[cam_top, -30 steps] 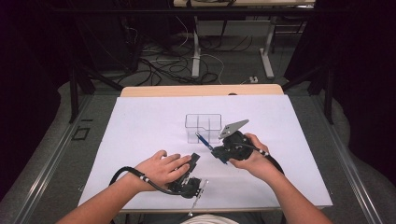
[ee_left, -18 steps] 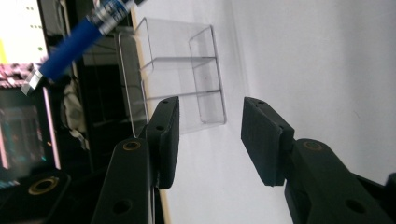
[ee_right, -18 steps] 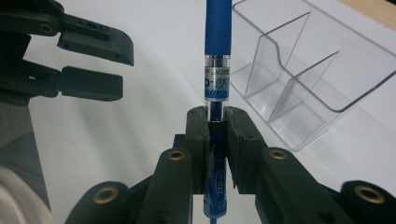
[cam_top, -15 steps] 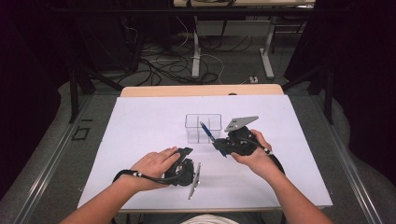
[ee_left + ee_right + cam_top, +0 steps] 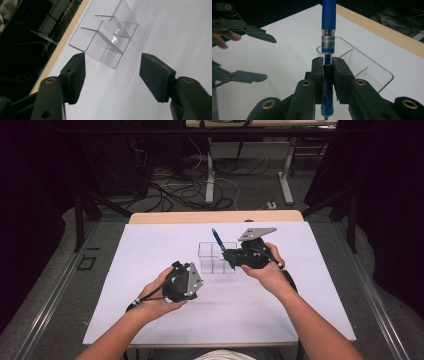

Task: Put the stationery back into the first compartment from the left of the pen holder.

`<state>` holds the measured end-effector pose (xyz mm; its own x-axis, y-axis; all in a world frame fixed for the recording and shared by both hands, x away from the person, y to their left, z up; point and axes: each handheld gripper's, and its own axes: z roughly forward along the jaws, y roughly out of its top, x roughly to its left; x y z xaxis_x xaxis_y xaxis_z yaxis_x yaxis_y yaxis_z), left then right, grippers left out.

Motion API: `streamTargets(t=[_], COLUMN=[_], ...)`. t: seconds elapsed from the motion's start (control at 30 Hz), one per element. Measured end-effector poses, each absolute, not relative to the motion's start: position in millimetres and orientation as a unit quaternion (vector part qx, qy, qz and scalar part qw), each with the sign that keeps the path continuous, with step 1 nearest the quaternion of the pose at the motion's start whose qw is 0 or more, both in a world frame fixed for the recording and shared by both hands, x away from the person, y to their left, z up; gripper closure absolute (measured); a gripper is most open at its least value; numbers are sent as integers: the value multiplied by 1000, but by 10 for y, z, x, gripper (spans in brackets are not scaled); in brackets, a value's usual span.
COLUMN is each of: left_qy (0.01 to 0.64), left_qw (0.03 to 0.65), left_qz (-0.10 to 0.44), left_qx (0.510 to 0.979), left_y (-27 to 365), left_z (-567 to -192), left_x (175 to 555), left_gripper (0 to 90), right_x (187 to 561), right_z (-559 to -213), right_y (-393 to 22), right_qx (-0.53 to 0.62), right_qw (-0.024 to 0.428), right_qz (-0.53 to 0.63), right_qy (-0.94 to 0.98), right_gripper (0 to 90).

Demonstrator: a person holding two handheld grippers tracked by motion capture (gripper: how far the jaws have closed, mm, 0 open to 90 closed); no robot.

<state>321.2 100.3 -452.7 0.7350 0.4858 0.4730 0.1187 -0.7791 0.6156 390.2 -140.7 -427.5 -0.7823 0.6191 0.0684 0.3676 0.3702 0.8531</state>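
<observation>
Blue pen (image 5: 221,248) clamped in our right gripper (image 5: 231,256), jaws closed tight on barrel, pen tilted, held just above clear organizer (image 5: 216,258). We judge pickup done; pen not yet inside any compartment. Organizer compartments look empty in left gripper view. Our left gripper (image 5: 112,72) empty, jaws spread wide, aimed at organizer (image 5: 105,37), not touching. Left, we guess: lower pen into compartment, let go. White table mat (image 5: 150,250) under all.
</observation>
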Motion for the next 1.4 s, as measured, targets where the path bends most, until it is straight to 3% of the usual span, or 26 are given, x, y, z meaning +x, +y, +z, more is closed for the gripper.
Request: streamTargets(t=[0.43,0.57,0.83,1.13,1.4], left_qy=[331,376,411,440,453], left_qw=[394,421,444,453,445], left_qz=[230,197,197,192,192], left_qx=[826,802,771,751,748], left_y=[1402,1512,1672,1782,1825], left_z=[-4460,-4467,-4502,-4594,-4662], left_x=[3482,3546,3609,3672,3690], left_gripper=[185,177,143,5,5], right_x=[4181,4235,4335,4400,4447], right_z=[-4214,-4233,-4269,-4373,-4486], right_y=[-1114,-1014,-860,-721,-597], right_qx=[312,314,314,320,319], right_qw=[162,166,184,203,213], right_qz=[486,490,495,498,485], right_qy=[800,796,789,780,786], right_gripper=[798,798,798,798,798])
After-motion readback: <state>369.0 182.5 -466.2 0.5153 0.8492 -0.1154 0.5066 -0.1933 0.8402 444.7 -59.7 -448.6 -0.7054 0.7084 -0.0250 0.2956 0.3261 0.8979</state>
